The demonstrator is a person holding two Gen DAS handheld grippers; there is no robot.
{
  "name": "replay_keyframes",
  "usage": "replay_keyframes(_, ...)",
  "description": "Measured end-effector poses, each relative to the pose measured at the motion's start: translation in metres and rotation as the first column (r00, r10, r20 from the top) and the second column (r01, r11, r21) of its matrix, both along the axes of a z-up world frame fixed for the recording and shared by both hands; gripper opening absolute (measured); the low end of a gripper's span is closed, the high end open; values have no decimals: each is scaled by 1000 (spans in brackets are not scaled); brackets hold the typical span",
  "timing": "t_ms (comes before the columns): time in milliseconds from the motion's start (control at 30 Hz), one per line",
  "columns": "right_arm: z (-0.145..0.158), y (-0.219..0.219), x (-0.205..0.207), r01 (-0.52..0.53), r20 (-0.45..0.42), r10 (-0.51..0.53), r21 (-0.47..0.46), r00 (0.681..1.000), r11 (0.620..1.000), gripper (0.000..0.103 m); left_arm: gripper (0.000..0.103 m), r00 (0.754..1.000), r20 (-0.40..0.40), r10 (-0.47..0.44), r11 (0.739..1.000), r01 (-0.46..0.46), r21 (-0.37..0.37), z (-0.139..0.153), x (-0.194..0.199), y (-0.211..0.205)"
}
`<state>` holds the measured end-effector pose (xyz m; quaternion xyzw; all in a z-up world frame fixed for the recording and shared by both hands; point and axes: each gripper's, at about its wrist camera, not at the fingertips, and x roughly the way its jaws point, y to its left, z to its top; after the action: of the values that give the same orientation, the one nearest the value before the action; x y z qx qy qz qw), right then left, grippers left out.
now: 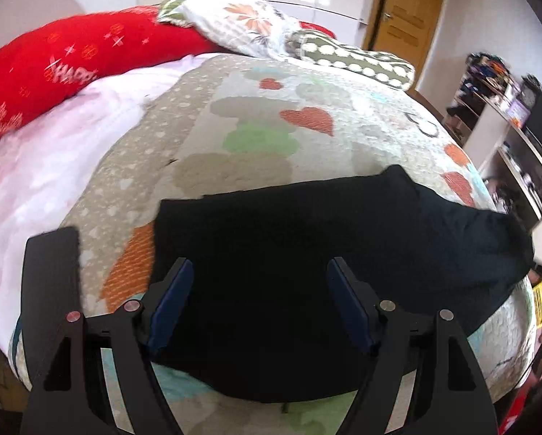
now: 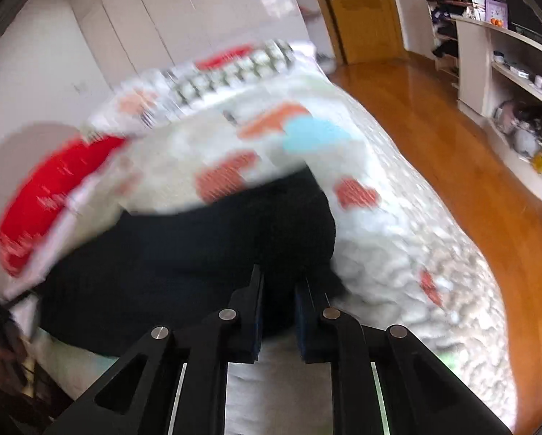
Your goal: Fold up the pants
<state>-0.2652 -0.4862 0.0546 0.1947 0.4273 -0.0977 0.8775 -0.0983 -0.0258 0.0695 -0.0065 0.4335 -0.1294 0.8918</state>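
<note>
Black pants lie folded into a wide rectangle on the heart-patterned bedspread, near the bed's front edge. My left gripper is open, its blue-padded fingers spread over the near left part of the pants, holding nothing. In the right wrist view the pants show as a dark blurred mass. My right gripper has its fingers close together, with a narrow gap, over the pants' right end. The blur hides whether cloth is pinched between them.
A red pillow and floral pillows lie at the head of the bed. A pink sheet is on the left. Wooden floor, a door and white shelves are to the right.
</note>
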Motion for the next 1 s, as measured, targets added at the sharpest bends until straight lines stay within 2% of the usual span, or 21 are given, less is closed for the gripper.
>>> replay_keyframes(67, -5, -5, -5, 17, 18, -18, 29, 1000, 999, 24, 76, 1000, -13, 28, 999, -28, -19, -3, 1, 11)
replay_keyframes(100, -3, -6, -8, 26, 28, -27, 35, 999, 999, 31, 76, 999, -19, 38, 999, -39, -27, -3, 1, 16)
replay_keyframes(200, 9, -7, -18, 55, 47, -54, -6, 997, 998, 45, 76, 998, -16, 60, 998, -60, -28, -2, 0, 30)
replay_keyframes(300, 26, -6, -22, 89, 67, -85, -73, 994, 993, 50, 76, 997, -16, 79, 996, -80, -44, 0, 0, 42)
replay_keyframes(367, 40, 1, -20, 91, 114, -82, -76, 990, 993, 54, 76, 996, -17, 91, 994, -92, -65, 0, 0, 48)
replay_keyframes(433, 49, 14, -8, 19, 154, -12, -48, 988, 999, 54, 76, 995, -19, 101, 991, -102, -84, 0, 2, 52)
replay_keyframes(533, 50, 51, 28, -134, 155, 143, -68, 977, 989, 54, 77, 994, -33, 107, 991, -109, -82, -4, 8, 50)
replay_keyframes(700, 38, 126, 116, -360, 136, 367, -76, 920, 930, 54, 77, 992, -38, 120, 990, -123, -75, -9, 20, 42)
replay_keyframes(767, 30, 153, 148, -418, 122, 427, -96, 896, 904, 54, 77, 991, -42, 126, 990, -128, -57, -13, 27, 38)
replay_keyframes(867, 13, 185, 192, -468, 71, 476, -101, 877, 878, 53, 77, 988, -49, 144, 989, -146, -36, -18, 40, 33)
replay_keyframes(933, 1, 197, 214, -484, 40, 490, -105, 871, 869, 47, 77, 987, -50, 152, 987, -154, -34, -21, 46, 32)
replay_keyframes(967, -5, 202, 223, -495, 25, 500, -105, 866, 862, 16, 77, 986, -53, 156, 987, -158, -28, -22, 48, 32)
replay_keyframes(1000, -11, 205, 231, -503, 4, 506, -109, 863, 858, 2, 77, 985, -59, 160, 987, -162, -18, -24, 51, 31)
